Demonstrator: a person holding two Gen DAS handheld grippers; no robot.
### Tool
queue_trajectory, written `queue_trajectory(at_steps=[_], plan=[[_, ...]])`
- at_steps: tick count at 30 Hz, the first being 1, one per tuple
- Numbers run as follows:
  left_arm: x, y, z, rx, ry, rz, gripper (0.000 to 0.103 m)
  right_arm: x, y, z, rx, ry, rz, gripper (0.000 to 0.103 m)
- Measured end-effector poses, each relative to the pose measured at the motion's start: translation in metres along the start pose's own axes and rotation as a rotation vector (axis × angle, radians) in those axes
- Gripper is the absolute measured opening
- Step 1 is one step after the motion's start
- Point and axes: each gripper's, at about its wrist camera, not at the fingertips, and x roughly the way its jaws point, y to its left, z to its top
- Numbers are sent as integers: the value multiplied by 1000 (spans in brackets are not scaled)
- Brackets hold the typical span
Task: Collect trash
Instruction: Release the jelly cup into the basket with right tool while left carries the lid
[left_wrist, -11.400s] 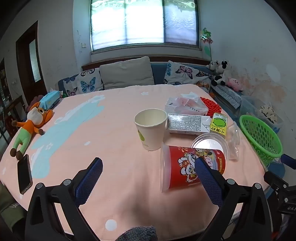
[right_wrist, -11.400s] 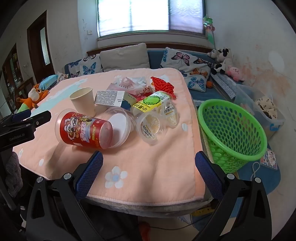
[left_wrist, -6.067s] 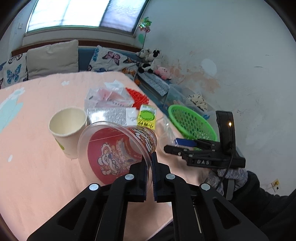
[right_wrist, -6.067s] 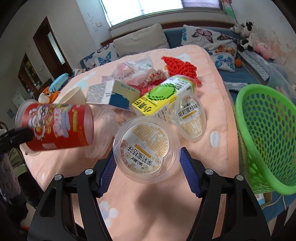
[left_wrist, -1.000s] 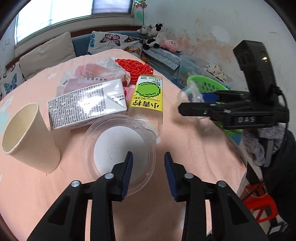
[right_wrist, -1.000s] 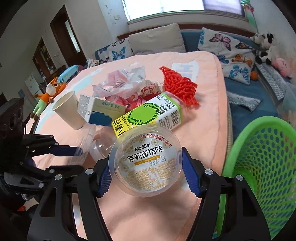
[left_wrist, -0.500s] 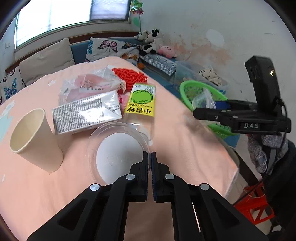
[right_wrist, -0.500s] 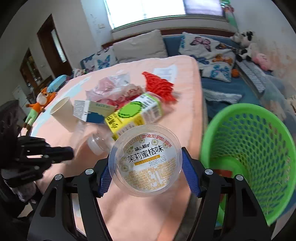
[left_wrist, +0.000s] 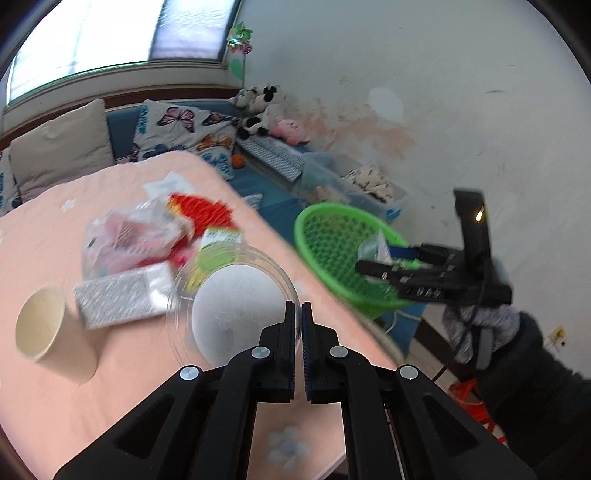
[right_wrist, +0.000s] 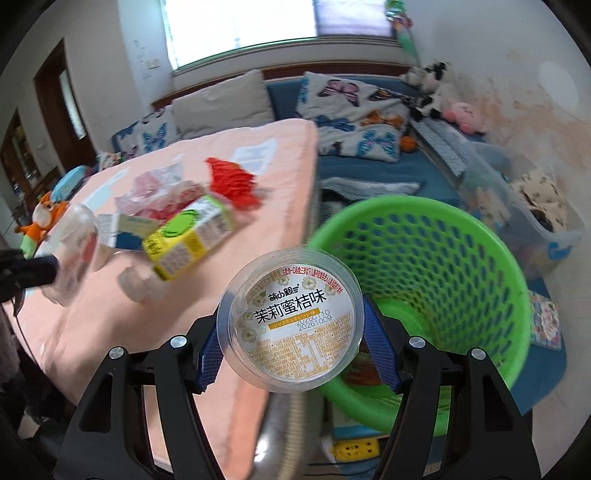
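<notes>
Left gripper jaws newly pinched on clear round lid rim, lifted; right gripper clamped across glossy jelly cup, now before green mesh basket.

Round table under peach cloth. Near left — upright paper cup; beside it, grey carton, yellow-green carton. Farther back — pink plastic bags, red mesh.

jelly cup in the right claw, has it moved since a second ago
Yes. The jelly cup has gone from over the table to the green basket rim.
</notes>
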Motion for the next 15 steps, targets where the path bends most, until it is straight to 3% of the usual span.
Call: queue_trajectory(at_steps=[15], plan=[[61, -39, 65, 33, 26, -97, 4, 9, -88, -17, 184, 41, -157, 68]])
